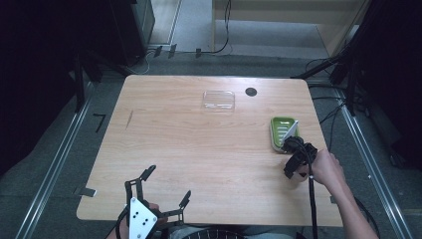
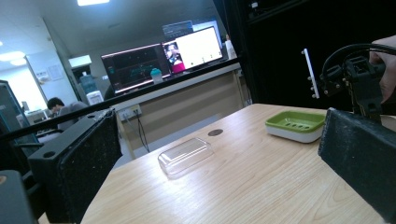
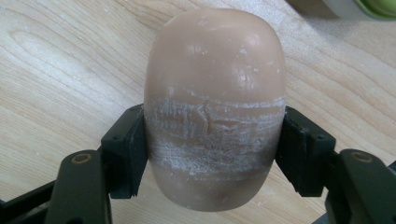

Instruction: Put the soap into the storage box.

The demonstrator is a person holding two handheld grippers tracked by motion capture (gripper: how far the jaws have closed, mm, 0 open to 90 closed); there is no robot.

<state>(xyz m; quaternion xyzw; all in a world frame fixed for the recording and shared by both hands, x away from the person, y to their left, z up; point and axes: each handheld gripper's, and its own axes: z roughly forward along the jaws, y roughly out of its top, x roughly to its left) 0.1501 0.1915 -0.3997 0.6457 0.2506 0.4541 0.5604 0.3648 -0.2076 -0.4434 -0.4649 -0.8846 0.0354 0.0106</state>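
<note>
A tan oval bar of soap, scuffed white around its middle, sits between the pads of my right gripper, which is shut on it just above the wooden table. From the high view, that right gripper hangs just in front of a green and white soap dish at the table's right side. My left gripper rests near the front left edge, jaws wide open with nothing between them. Its own view looks across at the soap dish and the right gripper.
A clear plastic lid lies at the far middle of the table, seen low and near in the left gripper view as the lid. A dark round hole sits beside it. Cables and rails run along the floor around the table.
</note>
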